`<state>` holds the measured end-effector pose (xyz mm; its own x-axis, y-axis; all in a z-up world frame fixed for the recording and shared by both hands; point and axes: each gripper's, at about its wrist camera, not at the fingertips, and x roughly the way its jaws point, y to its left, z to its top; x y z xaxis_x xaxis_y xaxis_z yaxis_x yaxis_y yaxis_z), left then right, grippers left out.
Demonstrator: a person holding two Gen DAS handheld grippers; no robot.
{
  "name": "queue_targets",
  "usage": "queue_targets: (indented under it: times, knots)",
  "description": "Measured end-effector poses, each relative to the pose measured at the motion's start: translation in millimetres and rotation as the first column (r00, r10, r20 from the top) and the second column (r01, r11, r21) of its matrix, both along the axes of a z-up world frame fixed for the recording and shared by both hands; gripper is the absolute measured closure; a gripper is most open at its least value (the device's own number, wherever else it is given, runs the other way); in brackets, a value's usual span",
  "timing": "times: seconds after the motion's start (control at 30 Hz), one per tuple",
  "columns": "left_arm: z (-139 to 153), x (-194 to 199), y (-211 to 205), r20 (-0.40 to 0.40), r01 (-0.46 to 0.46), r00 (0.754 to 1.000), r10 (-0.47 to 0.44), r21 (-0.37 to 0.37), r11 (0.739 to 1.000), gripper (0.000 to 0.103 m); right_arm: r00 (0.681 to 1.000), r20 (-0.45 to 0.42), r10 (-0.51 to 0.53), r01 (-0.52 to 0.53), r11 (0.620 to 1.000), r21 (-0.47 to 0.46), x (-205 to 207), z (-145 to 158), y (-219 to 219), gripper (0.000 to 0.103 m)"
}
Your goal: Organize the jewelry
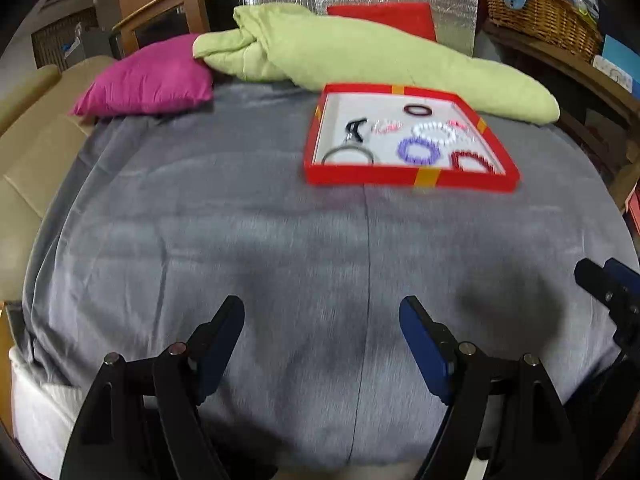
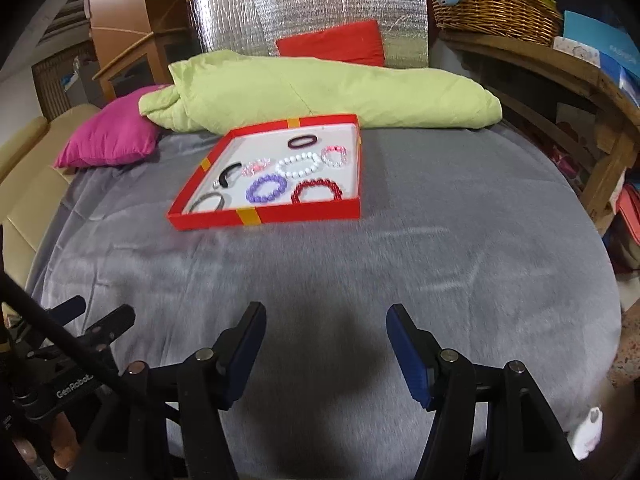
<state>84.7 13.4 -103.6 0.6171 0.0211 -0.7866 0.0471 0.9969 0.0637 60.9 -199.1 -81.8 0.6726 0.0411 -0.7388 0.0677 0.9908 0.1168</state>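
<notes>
A shallow red tray (image 1: pixel 408 178) (image 2: pixel 264 216) with a white floor lies on the grey bed cover and holds several bracelets. Among them are a purple beaded one (image 1: pixel 419 151) (image 2: pixel 267 188), a white beaded one (image 1: pixel 435 132) (image 2: pixel 299 166), a dark red one (image 1: pixel 472 161) (image 2: pixel 317 191), a pink one (image 2: pixel 334 155), a dark ring (image 1: pixel 417 110) (image 2: pixel 302 142) and a grey bangle (image 1: pixel 347 156) (image 2: pixel 207 201). My left gripper (image 1: pixel 322 312) hovers open over bare cover, well short of the tray. My right gripper (image 2: pixel 326 318) is likewise open with nothing between its fingers. The left gripper's fingers (image 2: pixel 100 322) show at the lower left of the right wrist view.
A light green quilt (image 1: pixel 360 52) (image 2: pixel 320 92) lies behind the tray, with a magenta cushion (image 1: pixel 148 78) (image 2: pixel 108 140) to its left and a red cushion (image 2: pixel 332 42) behind. A beige chair (image 1: pixel 28 140) stands left; a wooden shelf (image 2: pixel 560 76) with a wicker basket (image 2: pixel 492 6) stands right.
</notes>
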Motion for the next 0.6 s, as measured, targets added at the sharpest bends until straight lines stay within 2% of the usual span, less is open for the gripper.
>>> queue_targets:
  times: [0.13,0.6]
  knots:
    - [-2,-15,2,-0.015,0.007,1.0,-0.007,-0.003,1.0,0.023,1.0,-0.014,0.014,-0.014,1.0,-0.008,-14,0,3,0.036]
    - [33,-35,6,0.054,0.006,0.999,-0.005,-0.005,1.0,0.023,1.0,0.021,0.008,-0.008,1.0,-0.021,-32,24,8,0.036]
